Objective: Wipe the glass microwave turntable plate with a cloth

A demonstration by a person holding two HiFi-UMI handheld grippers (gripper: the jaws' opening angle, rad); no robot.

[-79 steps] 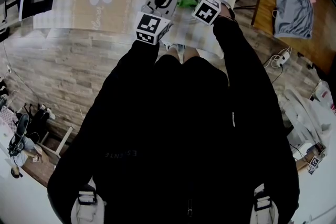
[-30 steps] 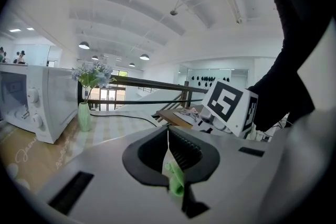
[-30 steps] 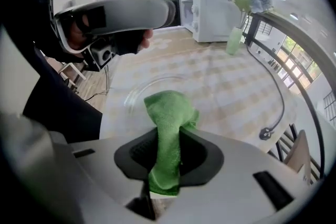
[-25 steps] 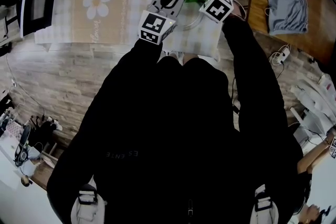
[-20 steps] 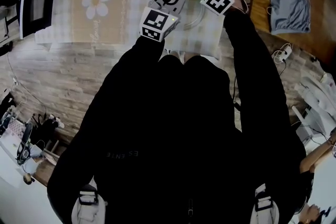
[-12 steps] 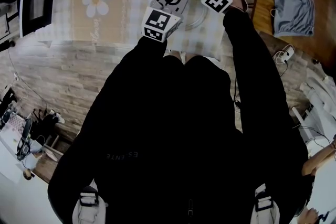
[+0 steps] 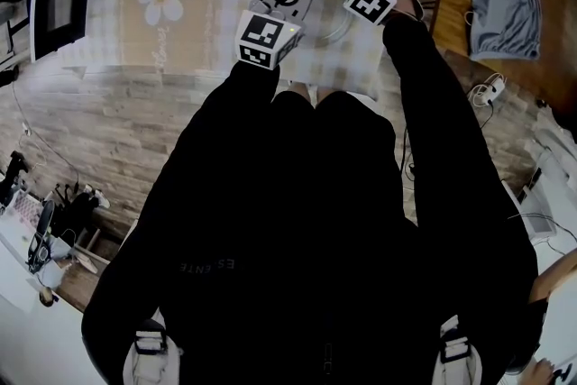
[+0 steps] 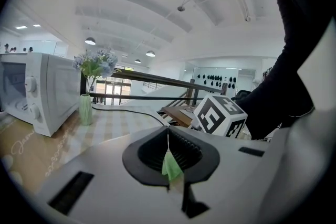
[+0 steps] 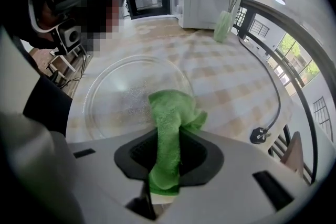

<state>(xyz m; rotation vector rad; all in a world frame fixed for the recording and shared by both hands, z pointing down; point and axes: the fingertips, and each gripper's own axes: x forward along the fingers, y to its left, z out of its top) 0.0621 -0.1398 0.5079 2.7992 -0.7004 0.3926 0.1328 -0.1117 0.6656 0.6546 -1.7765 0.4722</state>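
Right tongs (image 9: 167, 159), clenched on the green cloth (image 9: 170, 113), are dragging it slightly further across the glass plate (image 9: 118, 89) lying on the checked surface (image 9: 233, 86), so wiping is progressing; left tongs (image 8: 169, 157) are idling, pressed together.

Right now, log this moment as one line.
phase: wipe | left tool: shut on plate rim | right tool: shut on green cloth | contact: green cloth against plate

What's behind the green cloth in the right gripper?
The glass plate, with the checked tablecloth showing through it. The cloth, clamped by the right gripper, covers the patch of glass behind it.
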